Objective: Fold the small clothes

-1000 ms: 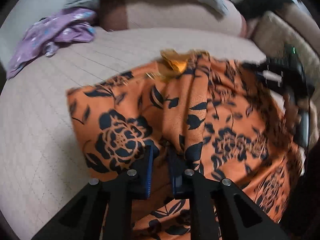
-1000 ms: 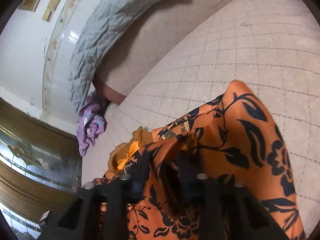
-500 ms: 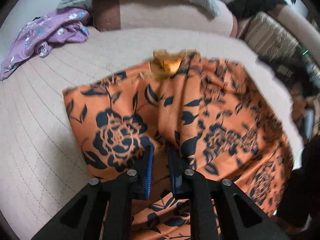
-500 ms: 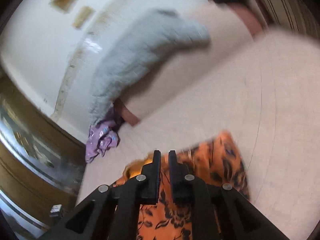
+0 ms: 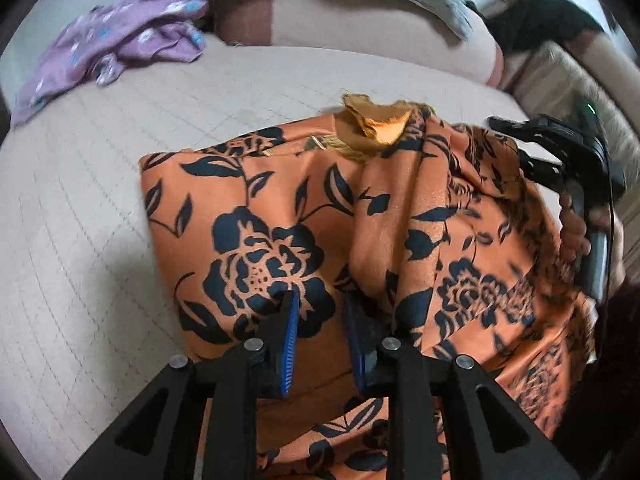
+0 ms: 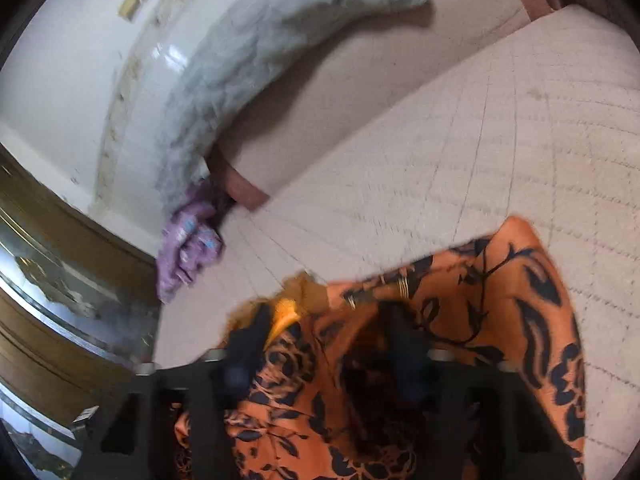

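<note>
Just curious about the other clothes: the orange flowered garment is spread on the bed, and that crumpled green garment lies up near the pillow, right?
Not quite: the crumpled garment near the pillow is purple, not green, as the left wrist view shows. The orange flowered garment is indeed spread on the bed.

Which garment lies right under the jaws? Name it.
The orange dress with black flowers, spread beneath the left gripper. The purple garment lies crumpled far off, by the backrest.

Quilted bed [image 5: 100, 216] bears orange garment [image 5: 248, 200], purple cloth [image 5: 120, 40].
</note>
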`<move>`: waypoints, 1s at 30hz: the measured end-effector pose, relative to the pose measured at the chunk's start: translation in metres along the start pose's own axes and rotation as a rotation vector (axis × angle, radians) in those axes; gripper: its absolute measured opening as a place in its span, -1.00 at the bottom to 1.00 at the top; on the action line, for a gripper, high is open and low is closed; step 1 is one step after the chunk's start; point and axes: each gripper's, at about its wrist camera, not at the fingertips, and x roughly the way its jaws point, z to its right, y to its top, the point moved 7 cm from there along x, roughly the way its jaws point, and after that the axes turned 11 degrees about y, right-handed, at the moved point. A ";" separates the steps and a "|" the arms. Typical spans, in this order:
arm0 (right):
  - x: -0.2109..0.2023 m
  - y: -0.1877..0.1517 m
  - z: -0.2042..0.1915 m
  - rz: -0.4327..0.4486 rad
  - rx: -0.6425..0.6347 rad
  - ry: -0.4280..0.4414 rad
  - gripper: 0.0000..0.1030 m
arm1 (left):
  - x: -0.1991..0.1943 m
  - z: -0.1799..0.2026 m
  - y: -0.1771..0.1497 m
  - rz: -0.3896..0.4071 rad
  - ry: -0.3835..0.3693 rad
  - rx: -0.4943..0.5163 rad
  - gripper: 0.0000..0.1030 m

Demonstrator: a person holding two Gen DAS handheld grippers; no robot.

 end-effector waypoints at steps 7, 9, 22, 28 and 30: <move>-0.017 -0.002 -0.034 0.048 -0.104 -0.022 -0.83 | 0.000 0.002 -0.002 -0.017 -0.025 0.010 -0.54; -0.043 0.005 -0.061 0.129 -0.173 0.003 -0.83 | -0.001 0.001 -0.003 -0.022 -0.029 0.007 -0.54; -0.187 0.022 0.024 0.380 0.127 -0.084 -0.76 | -0.023 0.028 0.003 0.006 -0.100 0.055 -0.54; -0.175 0.001 0.023 0.286 0.125 -0.071 -0.74 | -0.024 0.024 0.009 0.018 -0.076 -0.010 -0.38; -0.158 -0.007 0.013 0.219 0.094 -0.073 -0.74 | -0.020 0.023 0.010 0.013 -0.042 -0.023 -0.10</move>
